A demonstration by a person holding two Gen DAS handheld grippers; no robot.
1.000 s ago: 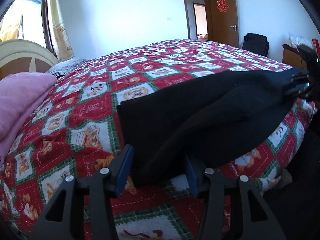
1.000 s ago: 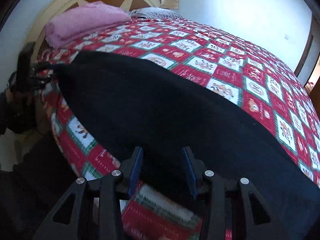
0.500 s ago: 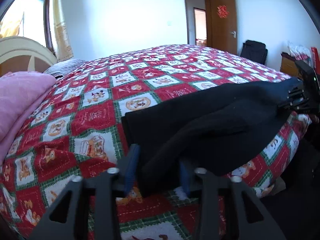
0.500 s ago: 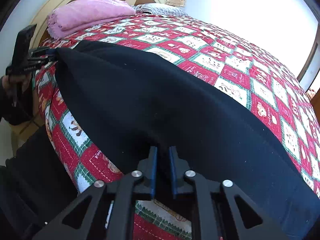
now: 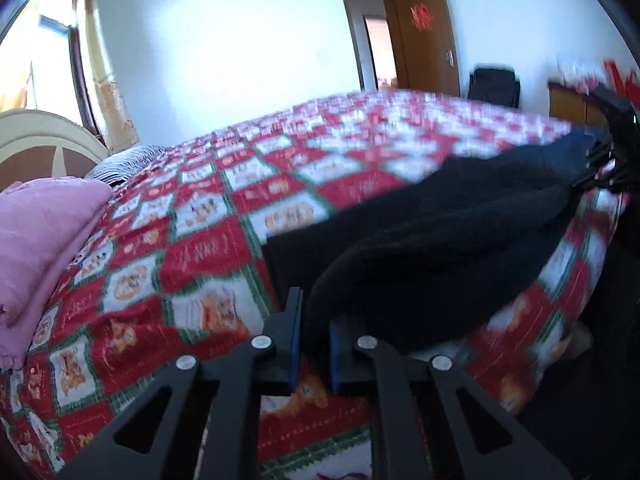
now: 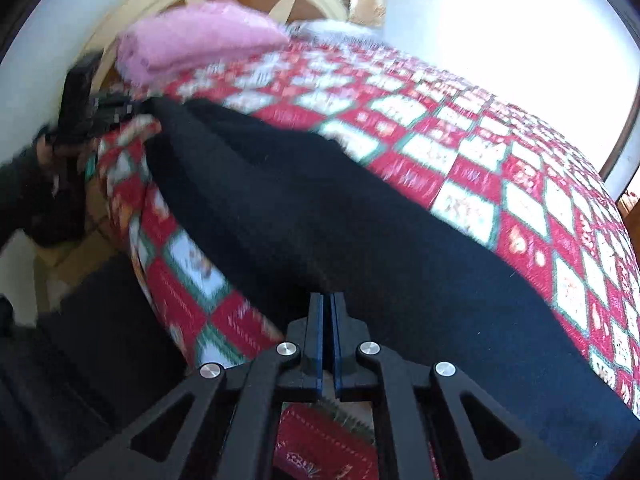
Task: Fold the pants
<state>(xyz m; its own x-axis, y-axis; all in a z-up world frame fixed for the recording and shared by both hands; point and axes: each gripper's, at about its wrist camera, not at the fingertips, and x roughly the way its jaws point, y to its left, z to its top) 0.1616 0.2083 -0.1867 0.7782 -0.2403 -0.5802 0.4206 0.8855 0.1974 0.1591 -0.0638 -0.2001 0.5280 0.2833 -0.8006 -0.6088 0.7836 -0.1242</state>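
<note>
Black pants (image 5: 440,232) lie stretched along the near edge of a bed with a red, white and green patchwork cover (image 5: 192,248). My left gripper (image 5: 314,300) is closing, and its blue pads pinch a raised bunch of the black fabric at one end. In the right wrist view the pants (image 6: 320,208) run from bottom right to upper left. There my right gripper (image 6: 328,300) is shut on the cloth's near edge, jaws almost touching. Each gripper shows at the far end of the other's view: the right gripper (image 5: 600,164) and the left gripper (image 6: 104,116).
A folded pink blanket (image 5: 44,232) lies by the cream headboard (image 5: 40,136) at the bed's head. A brown door (image 5: 420,36) stands open in the far wall, with a black chair (image 5: 496,84) beside it. A person's dark-clothed legs (image 6: 80,340) stand against the bed's side.
Both grippers went from open around the fabric to closed on it, the right one first. The left end of the pants now rises in a bunch off the cover.
</note>
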